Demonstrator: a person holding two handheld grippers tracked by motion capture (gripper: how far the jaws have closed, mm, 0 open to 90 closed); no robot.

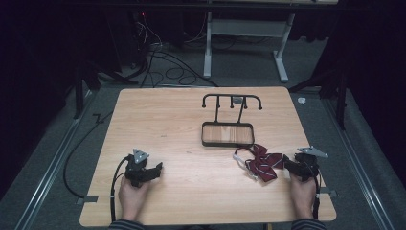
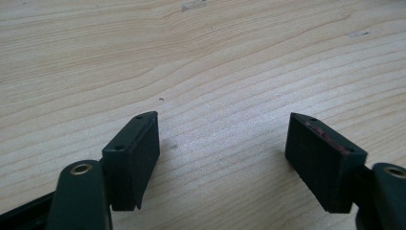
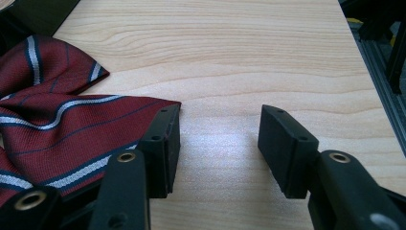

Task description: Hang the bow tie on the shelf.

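Near the table's (image 1: 143,110) front edge, the left gripper (image 1: 152,171) rests with jaws apart over bare wood. At the right, the right gripper (image 1: 286,163) stands wide open, one jaw touching the striped bow tie (image 1: 261,163). Farther back stands a small hook rack (image 1: 229,120).

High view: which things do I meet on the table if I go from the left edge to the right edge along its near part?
Left gripper, open on bare wood → white strap ends → dark red striped bow tie → right gripper, open, beside the bow tie.
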